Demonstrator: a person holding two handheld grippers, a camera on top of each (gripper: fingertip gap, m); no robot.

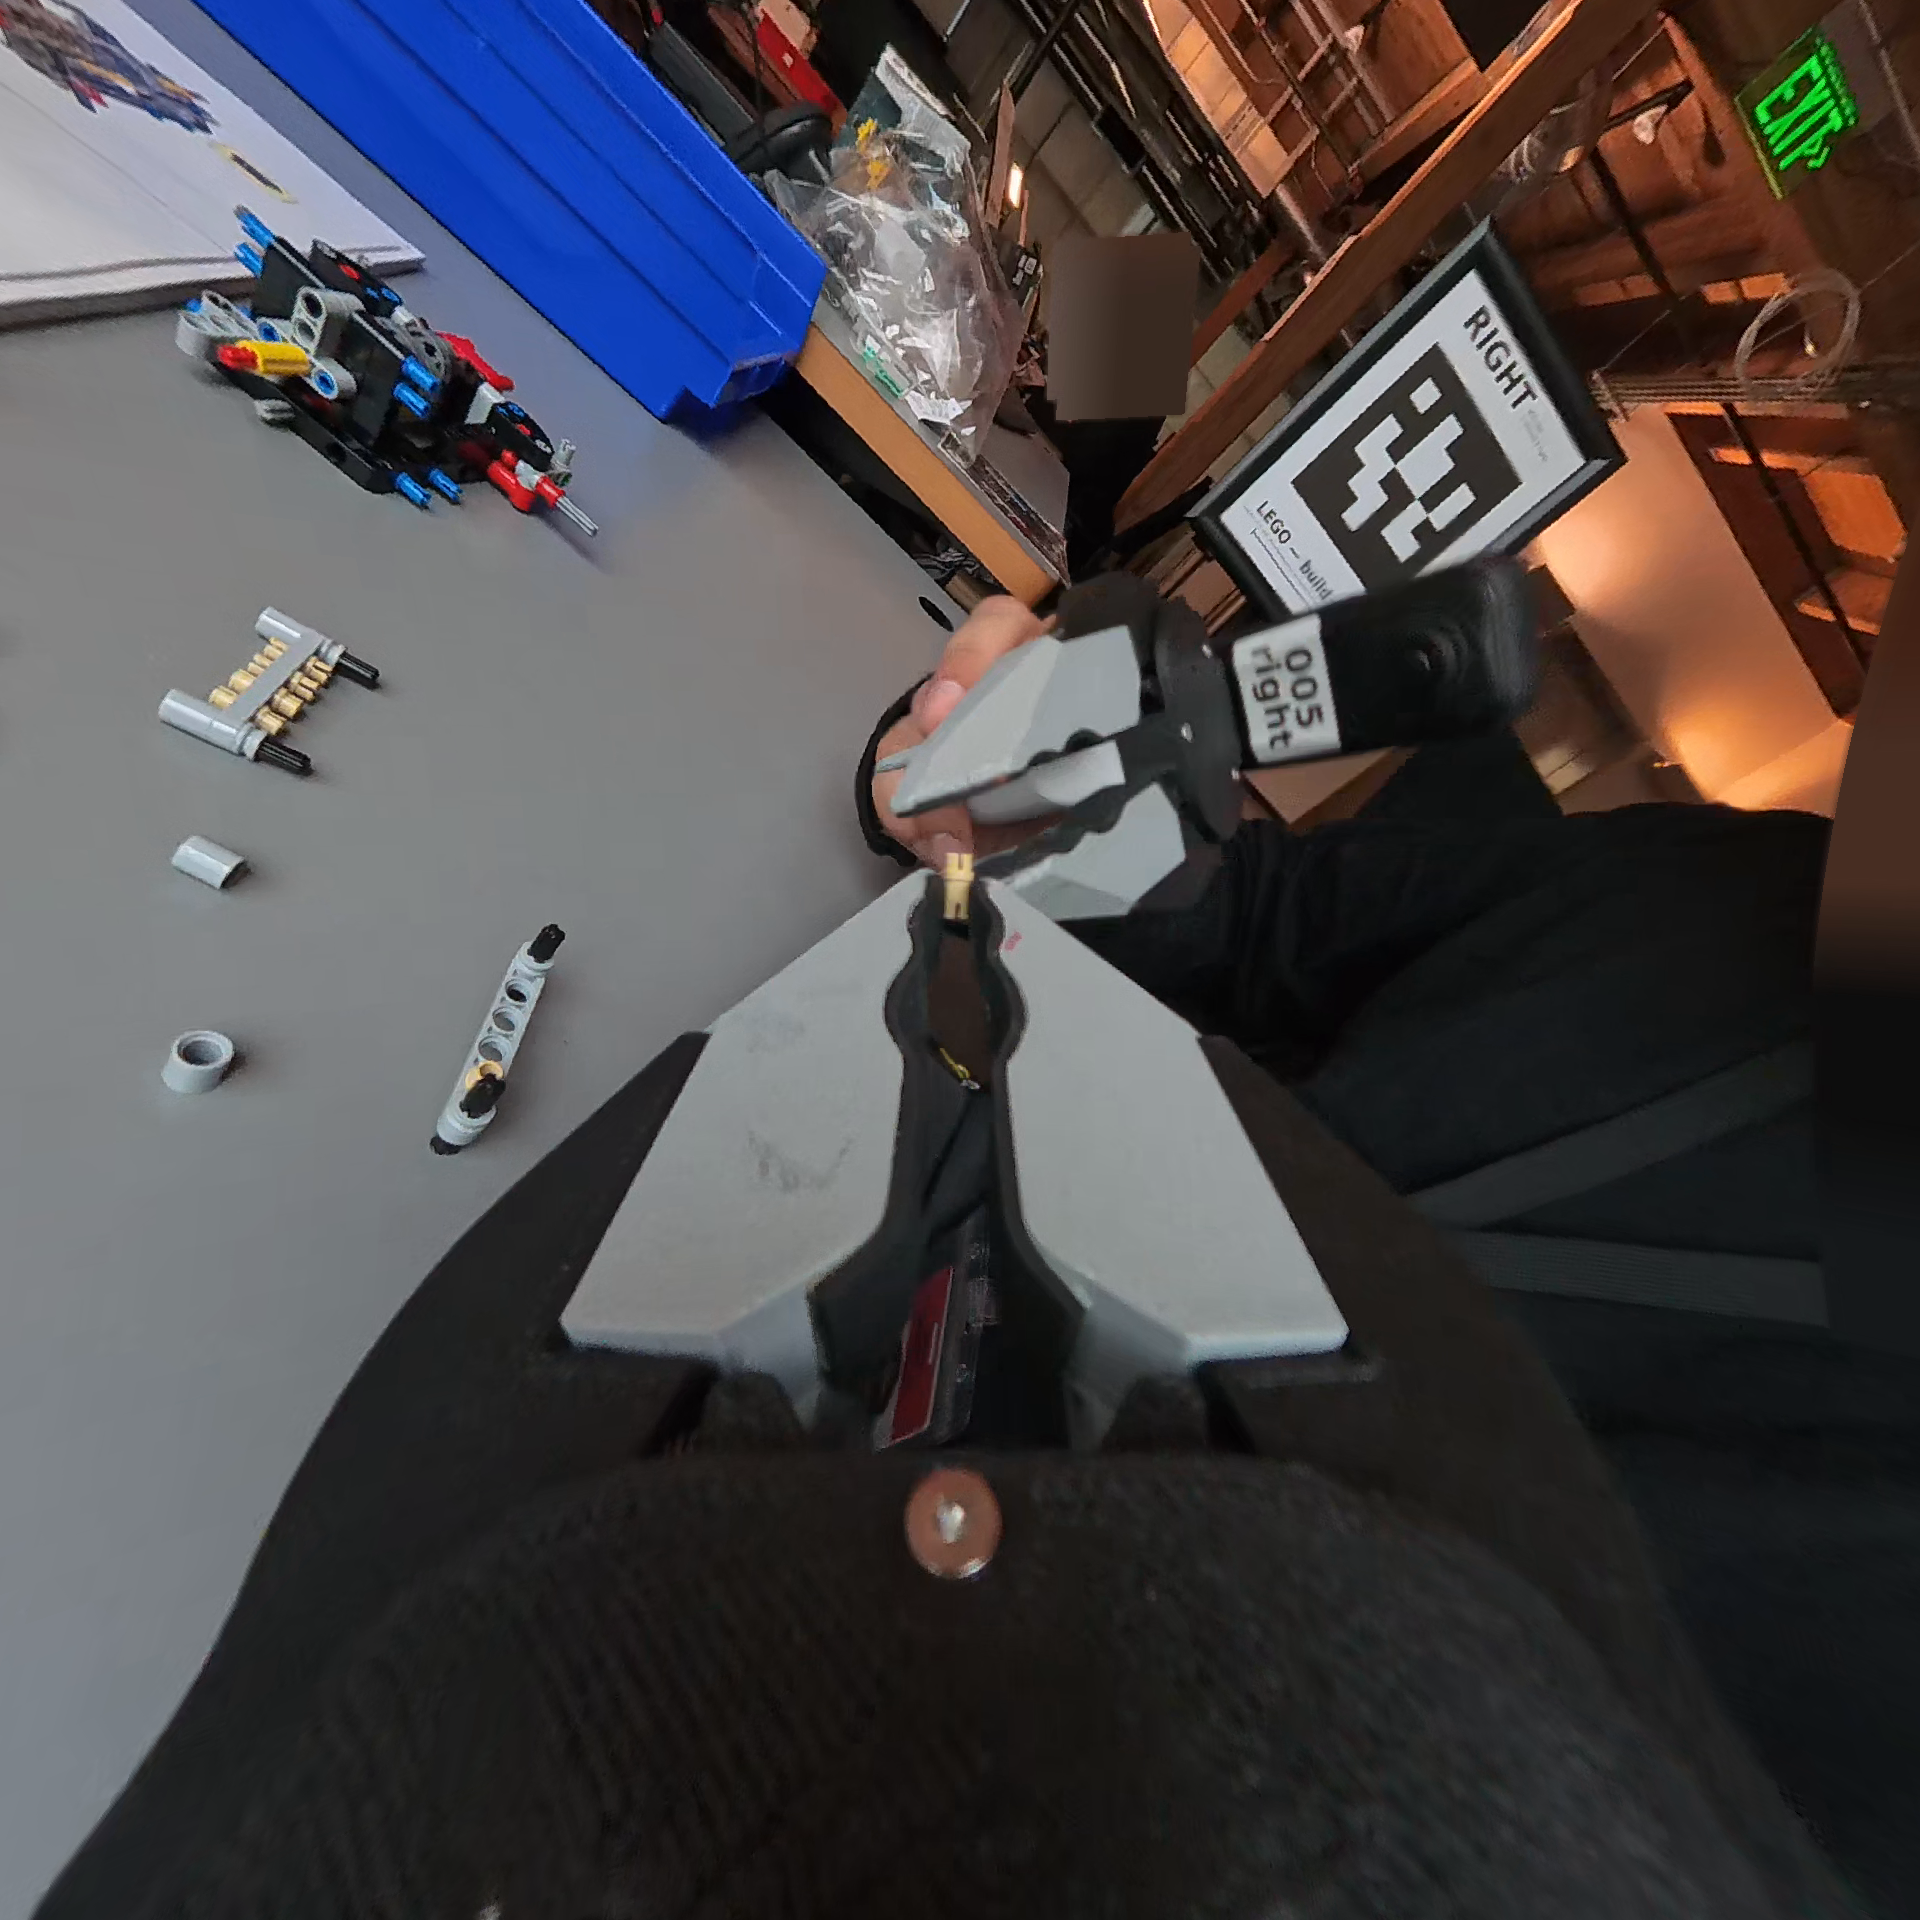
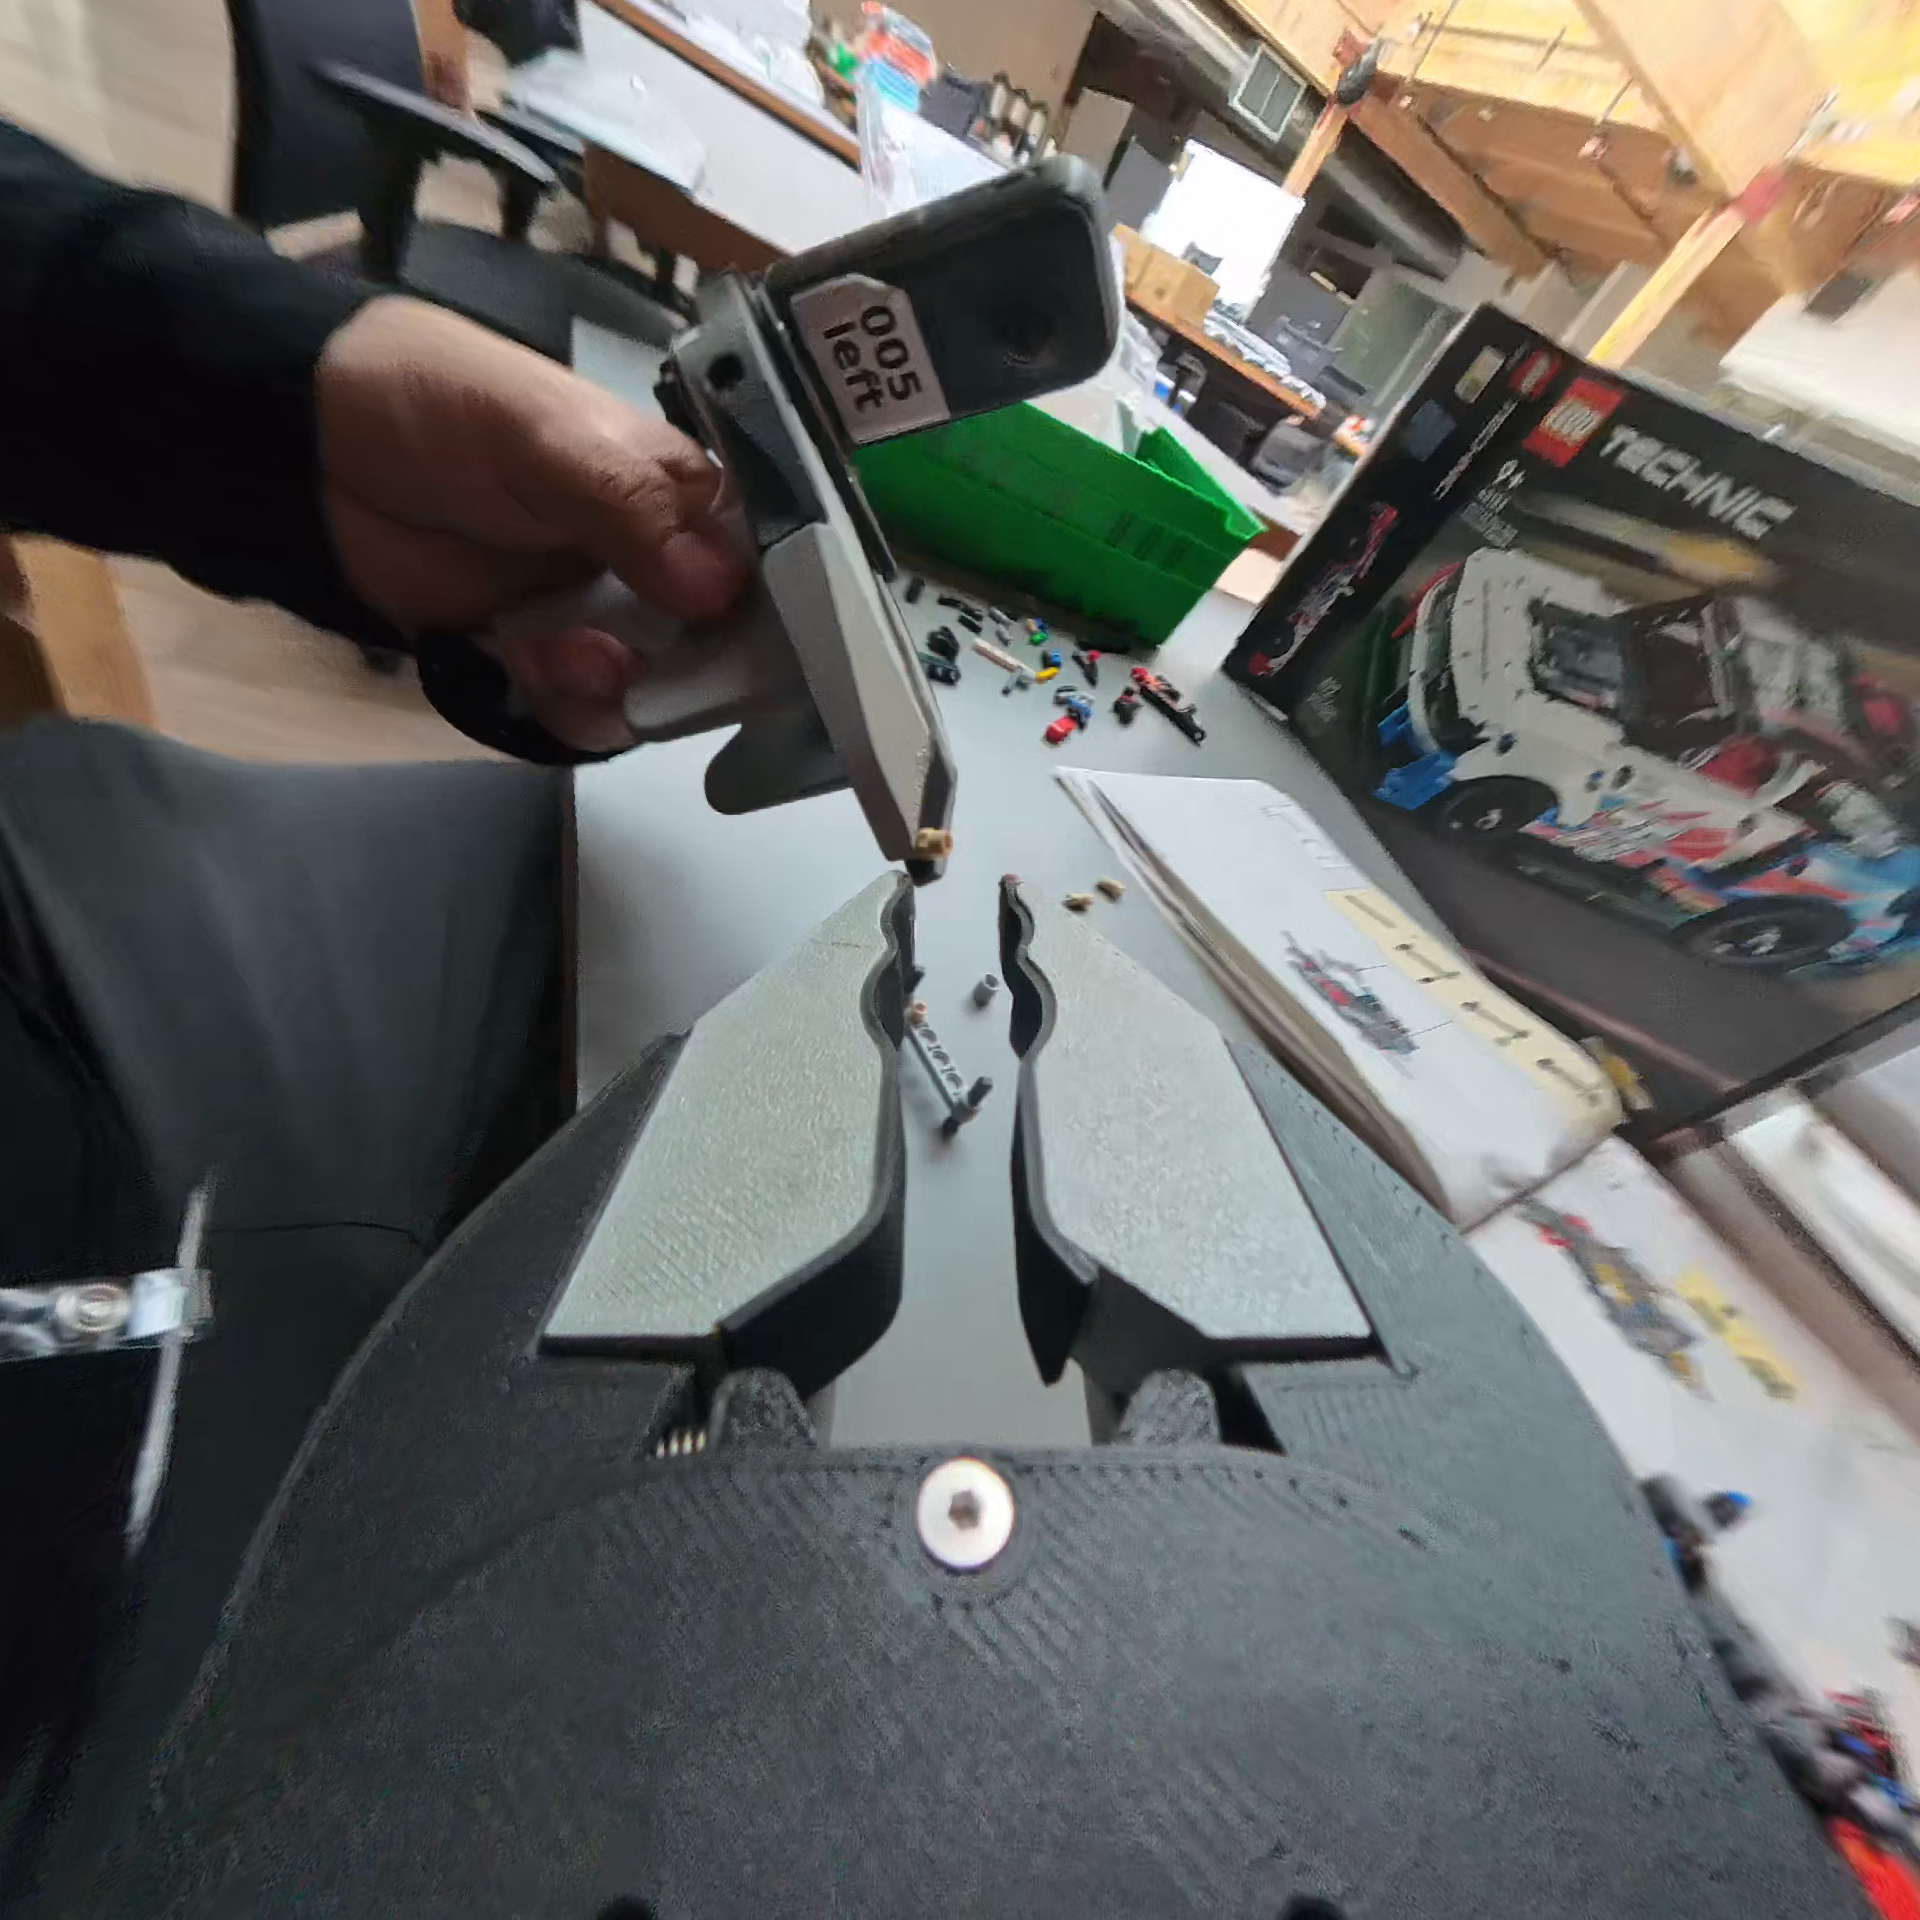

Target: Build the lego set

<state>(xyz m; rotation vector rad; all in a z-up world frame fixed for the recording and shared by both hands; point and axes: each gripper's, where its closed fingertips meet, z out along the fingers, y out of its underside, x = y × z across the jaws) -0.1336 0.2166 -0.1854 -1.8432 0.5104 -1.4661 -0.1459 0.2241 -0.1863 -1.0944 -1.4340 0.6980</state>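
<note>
Left two-finger gripper with grey fingers [image 1: 957, 896]: fingertips pressed together on a small tan plastic connector pin [image 1: 956, 884], which sticks out past the tips. Held in the air above the grey table top [image 1: 665, 790]. The right wrist view confirms the pin at the tip of this gripper [image 2: 932, 841].

Right two-finger gripper with grey fingers [image 2: 956, 888]: fingers stand apart, nothing between them. Its tips are just beside the pin, not touching it.

Places below are relative to the pin.

On the table nearer the camera and to the left in the left wrist view: a light grey perforated beam with black pins at its ends [image 1: 497, 1042]. Further left, a short grey ring bush [image 1: 197, 1062] and a grey half-round sleeve [image 1: 209, 862]. Beyond those, a grey frame holding a row of tan pins [image 1: 265, 691].

Farther off, upper left: a partly built black chassis with blue, red and yellow parts [image 1: 374, 379], touching the corner of a white instruction booklet [image 1: 125, 187]. A blue plastic bin [image 1: 540, 177] lies beyond it.

In the right wrist view, two loose tan pins [image 2: 1093, 895] lie just beyond the held pin; farther on, scattered small parts [image 2: 1049, 675], a green plastic bin [image 2: 1049, 509] and the printed set box [image 2: 1621, 665].
</note>
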